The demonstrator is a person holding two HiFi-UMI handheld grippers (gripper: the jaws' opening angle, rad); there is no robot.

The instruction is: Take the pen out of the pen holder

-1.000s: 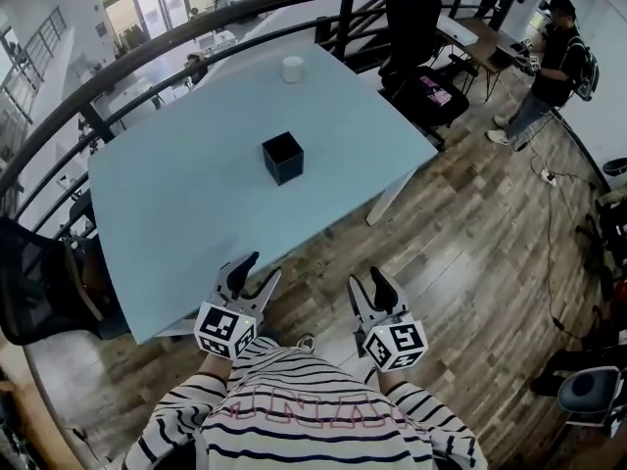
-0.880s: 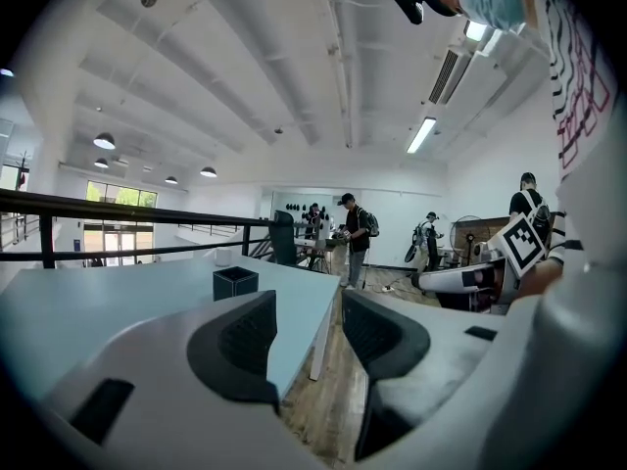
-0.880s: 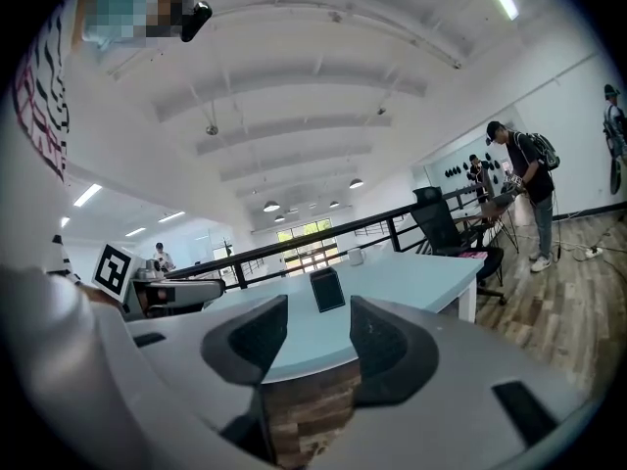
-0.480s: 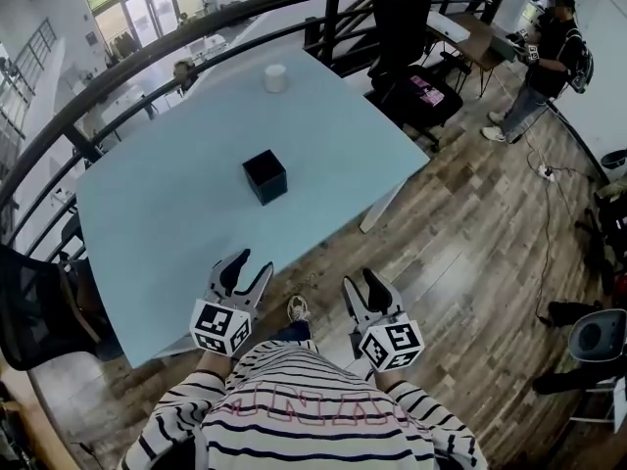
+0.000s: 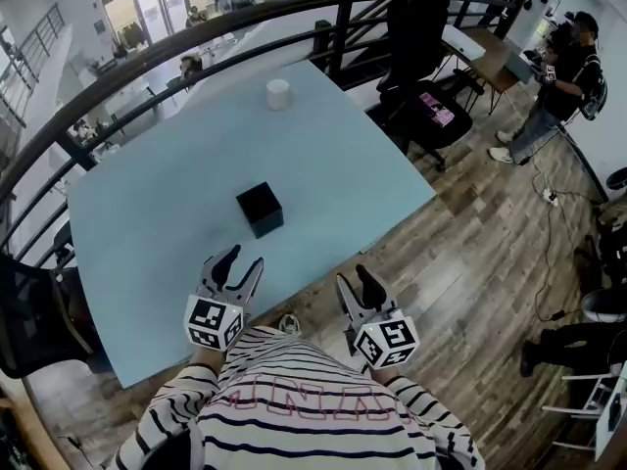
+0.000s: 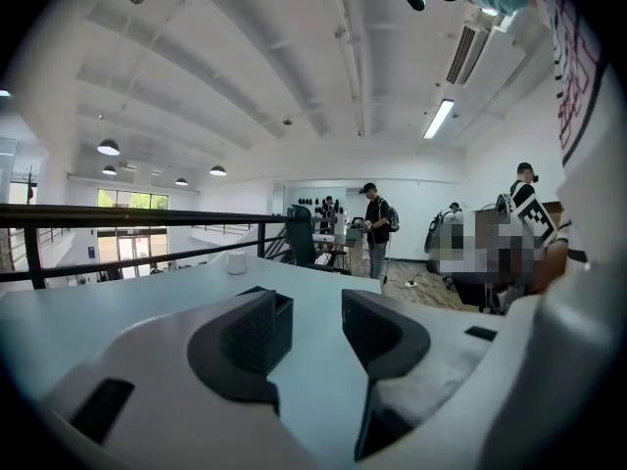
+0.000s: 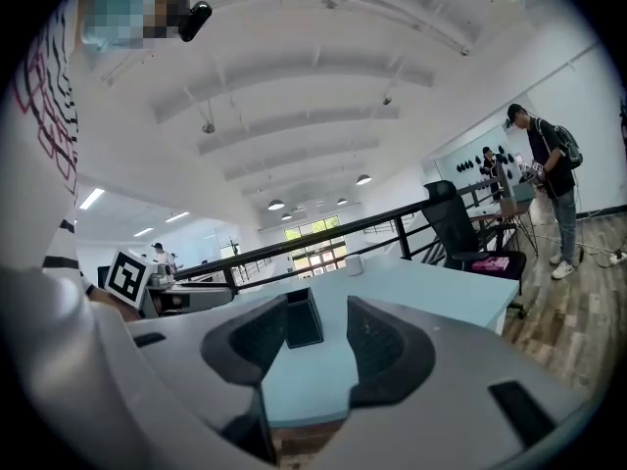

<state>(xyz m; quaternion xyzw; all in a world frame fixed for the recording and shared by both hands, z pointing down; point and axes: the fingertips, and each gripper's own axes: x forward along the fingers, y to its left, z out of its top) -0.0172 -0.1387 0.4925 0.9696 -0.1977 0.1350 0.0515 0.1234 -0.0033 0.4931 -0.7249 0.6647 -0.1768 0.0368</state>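
Note:
The pen holder (image 5: 259, 208) is a small black square box standing alone near the middle of the light blue table (image 5: 147, 213). No pen shows in it from any view. My left gripper (image 5: 242, 259) is open over the table's near edge, short of the holder and empty. My right gripper (image 5: 354, 280) is open and empty over the wooden floor, off the table's near corner. In the left gripper view the pen holder (image 6: 282, 313) peeks out from behind the left jaw of the gripper (image 6: 309, 331). The right gripper view has the pen holder (image 7: 303, 318) between the jaws of the gripper (image 7: 313, 346), farther off.
A white cup (image 5: 278, 94) stands at the table's far side. A dark railing (image 5: 196, 37) curves behind the table. Black chairs stand at the far right (image 5: 419, 37) and near left (image 5: 34, 311). A person (image 5: 558, 81) stands by a desk at the right.
The table and pen holder have come closer in the head view. The left gripper now reaches over the table's near edge. Both grippers stay open.

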